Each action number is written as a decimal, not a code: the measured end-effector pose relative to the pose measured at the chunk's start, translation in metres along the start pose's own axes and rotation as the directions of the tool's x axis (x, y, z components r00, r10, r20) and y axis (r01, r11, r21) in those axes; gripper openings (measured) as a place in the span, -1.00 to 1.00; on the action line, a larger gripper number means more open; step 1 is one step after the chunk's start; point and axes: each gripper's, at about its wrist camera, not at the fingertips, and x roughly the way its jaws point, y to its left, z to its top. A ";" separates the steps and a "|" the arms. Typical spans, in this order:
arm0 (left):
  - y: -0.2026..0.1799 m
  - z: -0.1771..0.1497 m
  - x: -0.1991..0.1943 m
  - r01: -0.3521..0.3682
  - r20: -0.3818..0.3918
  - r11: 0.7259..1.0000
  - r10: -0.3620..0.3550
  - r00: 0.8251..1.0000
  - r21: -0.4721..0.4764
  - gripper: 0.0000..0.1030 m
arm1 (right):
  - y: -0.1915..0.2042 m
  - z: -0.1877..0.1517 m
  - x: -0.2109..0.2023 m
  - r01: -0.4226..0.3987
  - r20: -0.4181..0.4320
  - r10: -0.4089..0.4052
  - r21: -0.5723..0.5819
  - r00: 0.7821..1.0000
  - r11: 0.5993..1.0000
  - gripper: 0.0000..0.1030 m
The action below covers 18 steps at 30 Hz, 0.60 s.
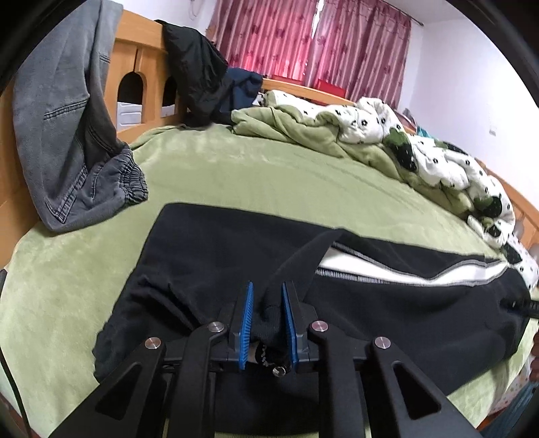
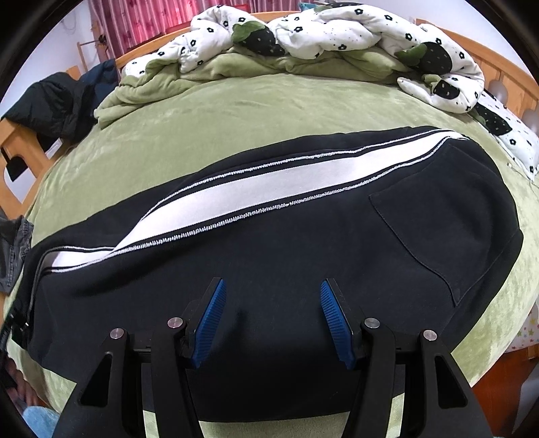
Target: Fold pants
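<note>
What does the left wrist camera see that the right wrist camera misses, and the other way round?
Only the left view: the left gripper shut on a fold of the black pants, with grey jeans hanging on the bed frame. Only the right view: the right gripper open over the pants' back pocket side. Both: the white stripe, green blanket, flowered quilt.

Left gripper [image 1: 267, 296] pointing forward and down, blue pads pinching a bunched fold of black fabric, right gripper [image 2: 272, 300] tilting steeply downward, jaws standing apart, gripping nothing
</note>
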 end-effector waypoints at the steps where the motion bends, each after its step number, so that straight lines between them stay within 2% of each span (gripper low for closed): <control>1: 0.002 0.004 0.000 -0.002 0.006 1.000 0.002 1.000 -0.008 -0.68 | 0.000 -0.001 0.000 0.000 -0.001 0.000 -0.001 1.000 1.000 0.12; 12: 0.015 0.045 0.014 -0.021 0.084 0.999 0.025 0.996 -0.050 -0.68 | 0.005 0.002 0.006 0.014 -0.011 -0.014 -0.023 1.000 1.000 0.12; 16: 0.026 0.066 0.018 -0.063 0.113 0.994 0.073 0.991 -0.093 -0.76 | 0.006 0.003 0.008 0.021 -0.013 -0.021 -0.026 1.000 0.999 0.12; 18: 0.034 0.075 0.019 -0.054 0.119 0.991 0.069 0.990 -0.120 -0.82 | 0.006 0.004 0.011 0.021 -0.016 -0.021 -0.020 1.000 1.000 0.12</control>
